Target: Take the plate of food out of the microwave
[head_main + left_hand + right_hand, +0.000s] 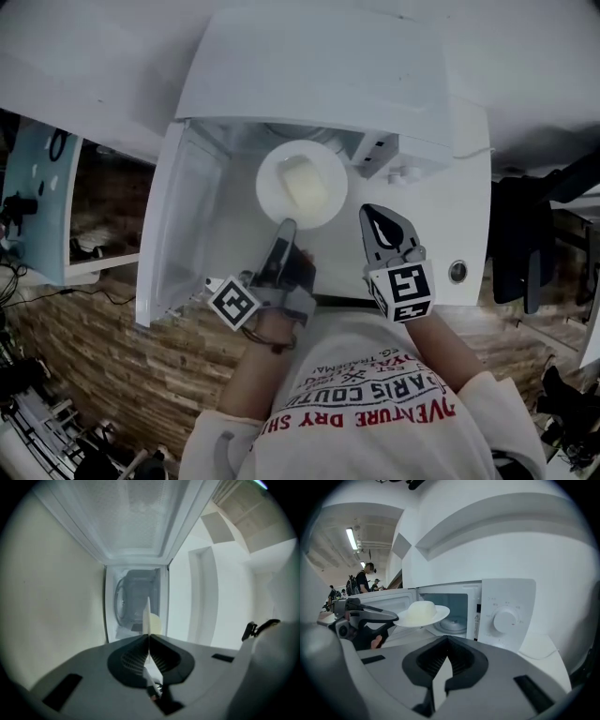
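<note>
A white plate (302, 185) with a pale mound of food (307, 183) hangs just in front of the open white microwave (319, 75). My left gripper (284, 225) is shut on its near rim. In the left gripper view the plate (149, 616) shows edge-on as a thin white line pinched between the jaws. The right gripper view shows the plate (423, 613) held level outside the cavity, with the glass turntable (452, 626) bare behind it. My right gripper (375, 214) hovers to the right of the plate, by the control panel, shut with nothing in it.
The microwave door (178, 225) stands swung open on the left, beside my left gripper. The control panel with its dial (506, 619) is right of the cavity. A small round fitting (457, 272) sits in the white counter. People stand far off at the left (363, 581).
</note>
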Available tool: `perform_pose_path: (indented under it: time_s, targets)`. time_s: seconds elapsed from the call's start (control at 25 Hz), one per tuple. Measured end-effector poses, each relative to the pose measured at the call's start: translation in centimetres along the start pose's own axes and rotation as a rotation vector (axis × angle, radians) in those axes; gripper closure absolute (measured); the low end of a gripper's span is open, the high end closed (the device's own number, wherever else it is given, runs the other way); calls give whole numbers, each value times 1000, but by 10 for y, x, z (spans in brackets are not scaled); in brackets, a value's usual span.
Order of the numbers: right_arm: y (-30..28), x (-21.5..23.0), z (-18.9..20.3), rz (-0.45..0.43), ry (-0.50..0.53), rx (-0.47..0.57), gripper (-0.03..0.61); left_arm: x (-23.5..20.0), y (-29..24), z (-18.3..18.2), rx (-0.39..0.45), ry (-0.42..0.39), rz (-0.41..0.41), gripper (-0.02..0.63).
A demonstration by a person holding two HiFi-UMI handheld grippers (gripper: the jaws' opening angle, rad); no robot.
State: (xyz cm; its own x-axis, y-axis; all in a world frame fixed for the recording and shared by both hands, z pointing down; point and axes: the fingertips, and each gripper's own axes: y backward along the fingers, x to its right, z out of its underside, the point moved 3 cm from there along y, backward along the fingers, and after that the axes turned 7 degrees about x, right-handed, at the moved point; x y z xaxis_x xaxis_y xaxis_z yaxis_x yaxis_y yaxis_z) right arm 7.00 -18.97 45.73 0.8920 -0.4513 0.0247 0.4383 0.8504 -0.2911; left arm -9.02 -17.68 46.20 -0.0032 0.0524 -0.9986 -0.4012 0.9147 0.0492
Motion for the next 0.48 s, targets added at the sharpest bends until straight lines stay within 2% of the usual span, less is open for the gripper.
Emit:
perform_pose_path:
  time_s: [0.48]
  targets:
    - [32, 4, -62, 1, 30, 182, 575, 70, 21, 9, 28, -72, 114, 600]
